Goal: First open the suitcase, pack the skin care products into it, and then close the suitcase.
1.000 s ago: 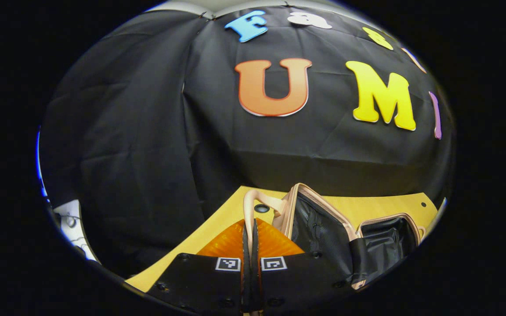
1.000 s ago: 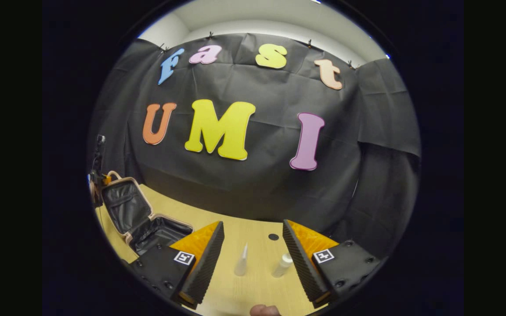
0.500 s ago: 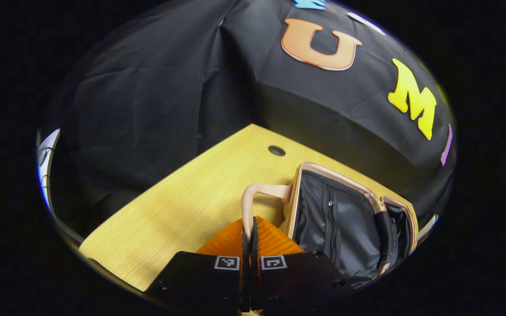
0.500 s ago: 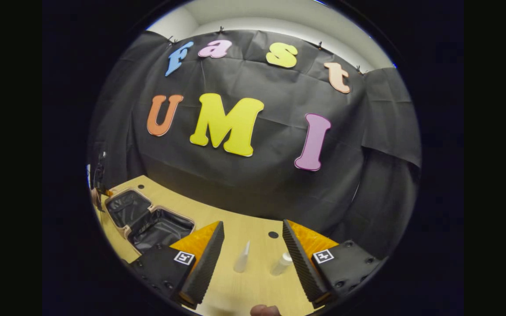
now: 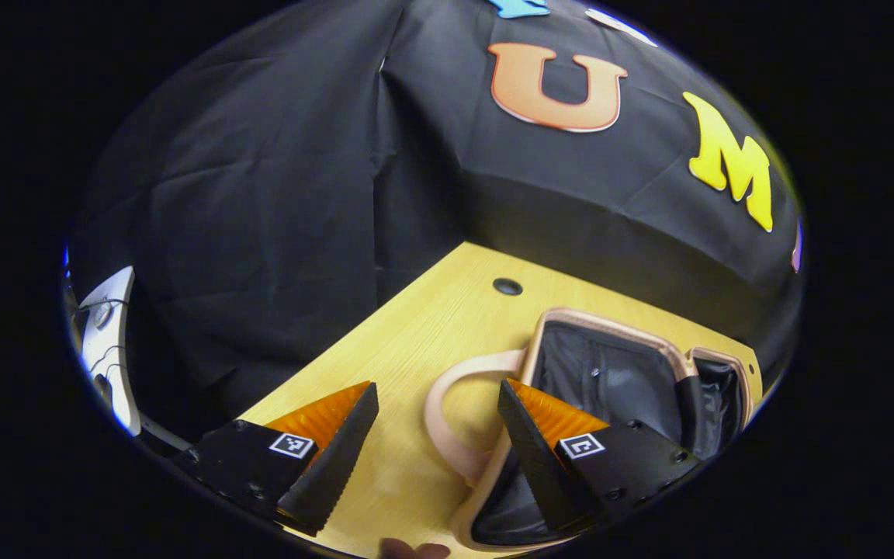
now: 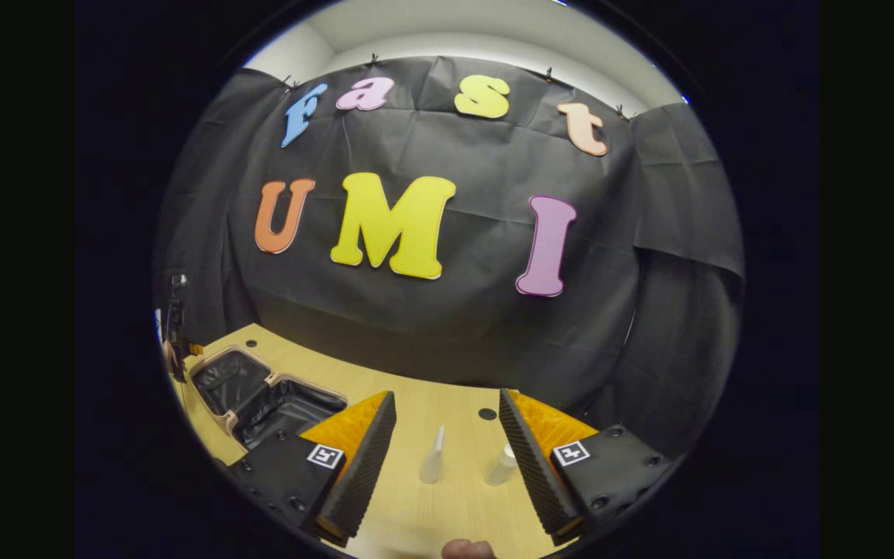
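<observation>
On the wooden counter (image 5: 385,349) the suitcase (image 5: 610,380) lies open flat, its handle (image 5: 447,411) between the spread fingers of the left claw (image 5: 435,423), which grips nothing. The right claw (image 6: 447,435) gapes wide and empty, a tube (image 6: 433,456) and a small bottle (image 6: 501,466) standing between its fingers

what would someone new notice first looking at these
First, the small pink hard-shell suitcase with black lining, lying fully open on the light wooden table, its looped pink handle between the spread fingers of the left gripper. Next, two small pale skin care containers, a slim pointed tube and a rounder bottle, standing on the table between the open fingers of the right gripper, with the suitcase off to their left.
</observation>
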A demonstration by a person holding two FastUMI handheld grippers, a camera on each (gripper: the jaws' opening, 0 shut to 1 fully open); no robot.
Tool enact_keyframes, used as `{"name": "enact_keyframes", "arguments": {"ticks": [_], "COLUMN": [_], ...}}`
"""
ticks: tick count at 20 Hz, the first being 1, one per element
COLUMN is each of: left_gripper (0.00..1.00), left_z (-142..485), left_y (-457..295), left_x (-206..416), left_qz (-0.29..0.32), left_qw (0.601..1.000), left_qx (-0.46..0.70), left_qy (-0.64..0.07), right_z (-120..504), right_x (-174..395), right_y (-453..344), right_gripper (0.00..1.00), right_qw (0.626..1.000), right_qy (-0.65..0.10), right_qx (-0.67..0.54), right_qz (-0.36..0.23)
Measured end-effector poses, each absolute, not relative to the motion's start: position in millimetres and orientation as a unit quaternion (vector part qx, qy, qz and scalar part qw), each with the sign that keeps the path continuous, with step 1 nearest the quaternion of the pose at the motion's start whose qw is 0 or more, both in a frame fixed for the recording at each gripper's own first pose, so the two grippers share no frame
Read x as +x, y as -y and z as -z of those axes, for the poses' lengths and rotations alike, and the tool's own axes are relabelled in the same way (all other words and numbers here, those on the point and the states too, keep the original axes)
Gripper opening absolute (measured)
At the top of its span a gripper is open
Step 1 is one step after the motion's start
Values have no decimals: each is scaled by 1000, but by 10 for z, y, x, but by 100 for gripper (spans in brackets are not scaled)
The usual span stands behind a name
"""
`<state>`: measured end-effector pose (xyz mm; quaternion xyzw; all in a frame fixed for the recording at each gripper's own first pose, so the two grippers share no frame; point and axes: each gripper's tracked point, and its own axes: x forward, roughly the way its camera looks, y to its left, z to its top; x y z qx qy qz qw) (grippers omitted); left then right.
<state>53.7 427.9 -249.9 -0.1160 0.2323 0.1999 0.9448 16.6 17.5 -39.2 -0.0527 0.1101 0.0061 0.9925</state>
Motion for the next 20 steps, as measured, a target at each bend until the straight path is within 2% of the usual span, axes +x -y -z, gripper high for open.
{"name": "enact_keyframes", "arguments": {"ticks": [5,8,12,20], "left_gripper": [98,98,98,98], "left_z": [1481,1136,931,998], "left_y": [-3374,-2744,-1904,166], "left_x": [544,571,527,528], "left_qz": [-163,-152,-125,22], "left_qw": [971,979,986,993], "left_qx": [-53,-34,-15,10], "left_qy": [-166,-132,-111,-113], "right_z": [475,537,646,778], "right_x": [174,166,159,121], "right_y": [32,189,455,1038], "right_gripper": [79,78,78,78], "right_qw": [994,994,994,994], "right_qy": [-106,-107,-108,-108], "right_qx": [-17,0,15,9], "right_qz": [2,8,17,29]}}
